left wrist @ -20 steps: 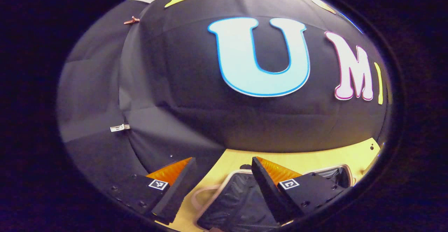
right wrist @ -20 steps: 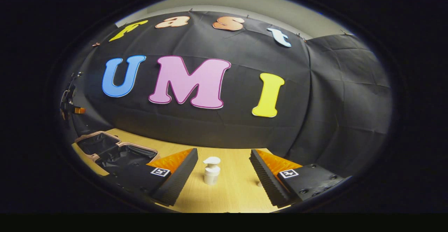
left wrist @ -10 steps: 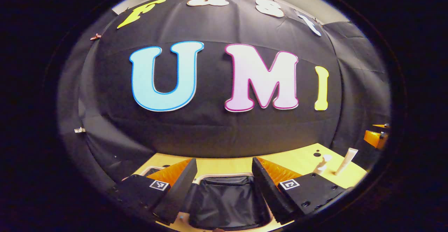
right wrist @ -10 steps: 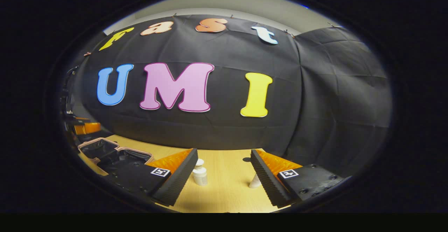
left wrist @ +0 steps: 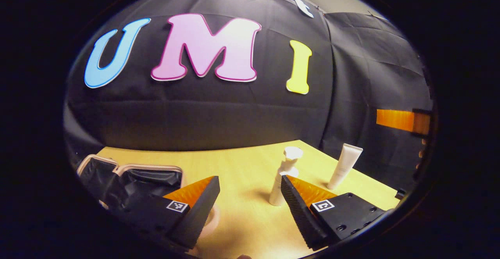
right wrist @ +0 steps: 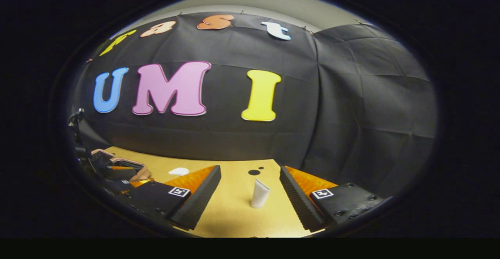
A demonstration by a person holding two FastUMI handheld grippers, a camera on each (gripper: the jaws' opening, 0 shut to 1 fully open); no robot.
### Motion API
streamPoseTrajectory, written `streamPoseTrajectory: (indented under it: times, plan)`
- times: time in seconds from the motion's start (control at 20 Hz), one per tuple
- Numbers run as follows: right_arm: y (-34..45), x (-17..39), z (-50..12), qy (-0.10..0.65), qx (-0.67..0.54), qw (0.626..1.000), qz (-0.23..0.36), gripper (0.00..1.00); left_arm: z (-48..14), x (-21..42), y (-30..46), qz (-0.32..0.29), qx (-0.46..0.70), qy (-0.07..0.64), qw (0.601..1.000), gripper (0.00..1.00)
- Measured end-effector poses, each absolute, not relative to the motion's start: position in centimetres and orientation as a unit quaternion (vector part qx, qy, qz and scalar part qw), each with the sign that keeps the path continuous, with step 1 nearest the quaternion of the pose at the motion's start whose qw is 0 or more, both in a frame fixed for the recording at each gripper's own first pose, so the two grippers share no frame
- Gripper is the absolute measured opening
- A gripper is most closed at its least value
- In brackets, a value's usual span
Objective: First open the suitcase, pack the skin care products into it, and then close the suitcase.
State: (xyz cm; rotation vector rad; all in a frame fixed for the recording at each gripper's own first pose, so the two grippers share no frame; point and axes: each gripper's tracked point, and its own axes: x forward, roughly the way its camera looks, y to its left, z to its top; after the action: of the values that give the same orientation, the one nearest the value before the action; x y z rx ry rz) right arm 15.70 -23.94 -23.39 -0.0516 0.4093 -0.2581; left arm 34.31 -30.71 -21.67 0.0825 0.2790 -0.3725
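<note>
We see the pump bottle [left wrist: 282, 181] partly hidden behind one finger of the left gripper [left wrist: 250, 196], while the open suitcase [left wrist: 129, 177] is cut off at the view's lower left

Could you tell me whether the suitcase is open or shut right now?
Open: the suitcase lies spread on the table, its dark lining showing in both halves.

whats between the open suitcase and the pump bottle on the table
In the left gripper view, bare wooden table separates the open suitcase from the pump bottle; nothing stands there. The left gripper hangs open over the near part.
</note>
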Motion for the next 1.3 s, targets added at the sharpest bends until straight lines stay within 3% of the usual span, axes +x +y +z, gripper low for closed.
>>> streamPoseTrajectory:
  times: [0.15,0.5,0.55,0.75,0.8,1.05,1.3]
  plan:
    - [-26.1,15.1,-25.1,0.219,-0.028,0.965,-0.140,0.96,-26.2,36.3,-34.3,-0.213,0.054,0.170,0.961,1.00]
    - [-28.6,13.4,-28.8,0.256,-0.026,0.953,-0.157,0.97,-30.0,41.6,-40.3,-0.249,0.086,0.172,0.949,0.99]
    - [-28.7,13.3,-29.2,0.258,-0.028,0.953,-0.156,0.97,-29.8,42.2,-40.8,-0.249,0.086,0.167,0.950,0.97]
    - [-27.7,13.6,-31.3,0.276,-0.027,0.951,-0.137,0.97,-30.5,43.7,-41.8,-0.244,0.076,0.169,0.952,0.68]
    - [-27.3,13.5,-32.0,0.280,-0.025,0.951,-0.130,0.97,-30.4,43.6,-41.6,-0.246,0.074,0.170,0.951,0.65]
    - [-25.6,14.3,-36.6,0.309,-0.025,0.945,-0.100,0.97,-30.1,42.5,-40.9,-0.255,0.069,0.182,0.947,0.62]
    - [-26.7,16.2,-40.7,0.335,-0.007,0.934,-0.128,0.97,-24.4,39.5,-38.4,-0.249,0.057,0.149,0.955,0.62]
